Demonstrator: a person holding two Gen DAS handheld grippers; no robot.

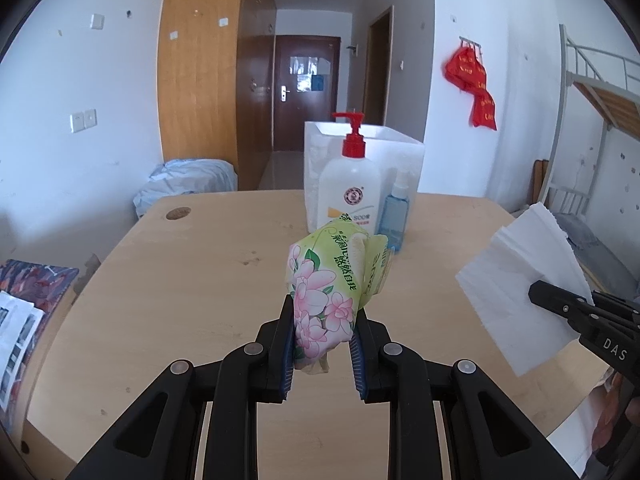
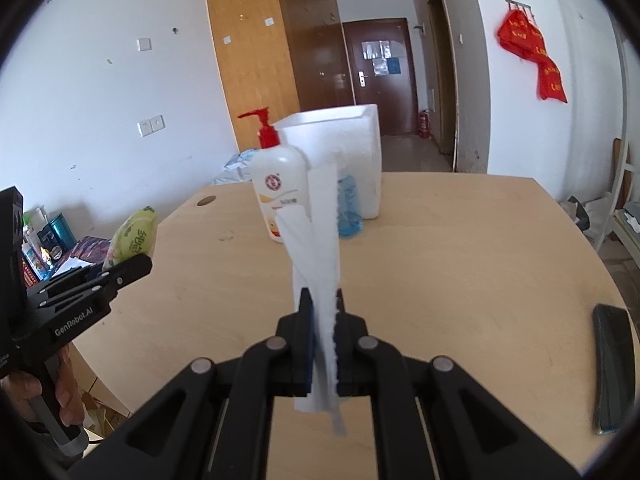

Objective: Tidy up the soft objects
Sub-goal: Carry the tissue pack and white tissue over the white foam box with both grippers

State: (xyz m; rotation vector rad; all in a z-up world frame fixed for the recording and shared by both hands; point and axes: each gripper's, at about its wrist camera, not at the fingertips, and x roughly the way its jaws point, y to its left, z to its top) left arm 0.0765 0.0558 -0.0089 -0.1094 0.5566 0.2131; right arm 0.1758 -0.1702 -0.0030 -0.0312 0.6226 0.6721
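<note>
My left gripper (image 1: 323, 312) is shut on a soft tissue pack (image 1: 328, 280), green with pink flowers, held upright above the wooden table (image 1: 192, 280). The same pack (image 2: 134, 236) shows at the left of the right wrist view, with a hand on that gripper's handle. My right gripper (image 2: 322, 304) is shut on a stack of white paper tissues (image 2: 318, 240) seen edge-on; from the left wrist view the stack (image 1: 516, 276) fans out at the right. A white foam box (image 1: 396, 152) stands open-topped at the far middle of the table.
A white pump bottle with a red cap (image 1: 350, 188) and a small blue spray bottle (image 1: 396, 208) stand in front of the foam box (image 2: 340, 148). A dark phone (image 2: 612, 368) lies near the table's right edge. Cluttered items sit off the left edge.
</note>
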